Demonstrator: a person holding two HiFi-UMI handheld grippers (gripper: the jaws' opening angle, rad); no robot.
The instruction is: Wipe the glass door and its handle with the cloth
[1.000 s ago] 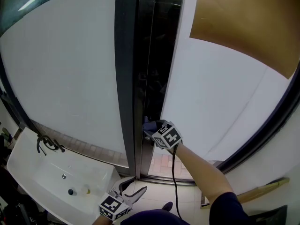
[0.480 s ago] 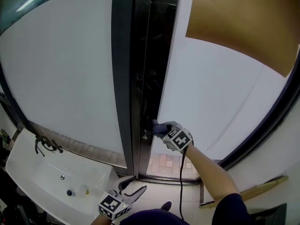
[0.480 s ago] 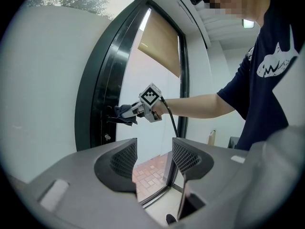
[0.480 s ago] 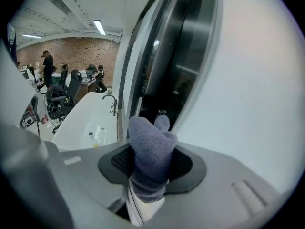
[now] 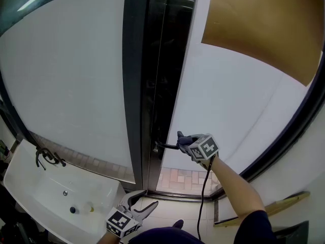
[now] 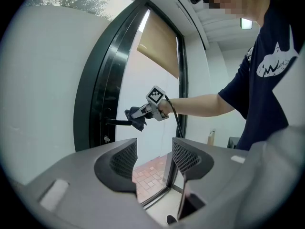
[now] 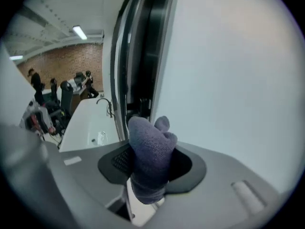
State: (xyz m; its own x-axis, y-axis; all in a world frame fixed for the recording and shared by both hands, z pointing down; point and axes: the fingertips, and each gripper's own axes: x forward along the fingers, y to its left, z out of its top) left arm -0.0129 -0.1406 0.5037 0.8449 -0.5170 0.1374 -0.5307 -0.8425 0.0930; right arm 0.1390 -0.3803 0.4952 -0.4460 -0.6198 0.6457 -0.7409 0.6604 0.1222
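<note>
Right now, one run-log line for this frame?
step: handle wipe | right gripper: shut on cloth, cloth at free end of door handle | left gripper: open, empty, low beside sink

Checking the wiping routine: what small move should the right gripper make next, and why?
Probably slide the cloth along the handle toward its mount: the right gripper, shut on the cloth, holds it at the lever's free end.
</note>
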